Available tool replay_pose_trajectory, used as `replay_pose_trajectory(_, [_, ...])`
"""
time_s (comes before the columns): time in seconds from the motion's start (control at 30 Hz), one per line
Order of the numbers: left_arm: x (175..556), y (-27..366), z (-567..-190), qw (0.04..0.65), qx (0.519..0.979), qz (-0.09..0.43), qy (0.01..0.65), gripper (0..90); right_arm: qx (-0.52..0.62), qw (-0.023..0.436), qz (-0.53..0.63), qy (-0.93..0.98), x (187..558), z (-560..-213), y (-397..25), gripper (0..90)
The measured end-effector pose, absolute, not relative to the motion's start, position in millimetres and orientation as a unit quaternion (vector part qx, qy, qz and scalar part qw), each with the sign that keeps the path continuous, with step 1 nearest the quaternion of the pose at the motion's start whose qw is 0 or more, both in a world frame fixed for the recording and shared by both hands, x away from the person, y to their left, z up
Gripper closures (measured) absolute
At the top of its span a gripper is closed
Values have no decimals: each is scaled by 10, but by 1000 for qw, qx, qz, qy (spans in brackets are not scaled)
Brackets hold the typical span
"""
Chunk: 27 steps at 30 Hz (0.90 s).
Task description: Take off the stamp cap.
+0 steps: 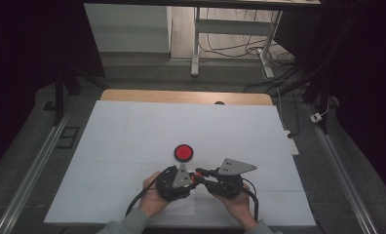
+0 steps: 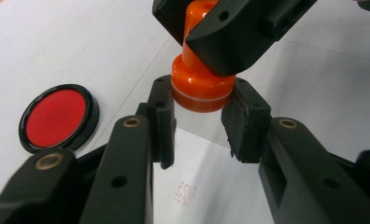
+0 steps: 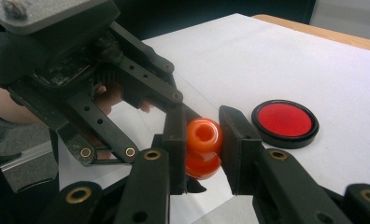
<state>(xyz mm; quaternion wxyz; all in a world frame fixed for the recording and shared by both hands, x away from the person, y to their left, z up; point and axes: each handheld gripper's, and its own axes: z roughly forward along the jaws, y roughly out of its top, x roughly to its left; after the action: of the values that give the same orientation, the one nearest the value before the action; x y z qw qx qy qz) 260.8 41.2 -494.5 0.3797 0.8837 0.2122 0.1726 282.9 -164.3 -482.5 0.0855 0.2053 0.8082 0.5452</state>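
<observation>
Orange stamp held between 2 grippers above the white surface.

The right gripper [image 3: 202, 140] has its 2 fingers [image 3: 239, 144] clamped on the knob end of the orange stamp [image 3: 202, 147], 1 finger on each side of the narrow handle. In the left gripper view, the wide base of the orange stamp [image 2: 202, 91] sits between the tips of the left gripper [image 2: 202, 123]; its 2 fingers [image 2: 160, 121] stand apart, with the base level with their tips, and contact with the pads cannot be confirmed. A faint red imprint [image 2: 185, 192] lies on the white surface [image 2: 71, 42] under the fingers. The red ink pad [image 1: 183, 152] rests on the surface just beyond both grippers, apart from the stamp. In the high view, both grippers meet near the person's edge of the surface.
</observation>
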Motion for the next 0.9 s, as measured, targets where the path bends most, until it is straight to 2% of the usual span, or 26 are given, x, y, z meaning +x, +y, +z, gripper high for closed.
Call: replay_pose_trajectory(0.9, [2620, 420, -4975, 380, 885, 164, 214, 655, 200, 101, 539, 812, 2803, -4838, -1611, 726])
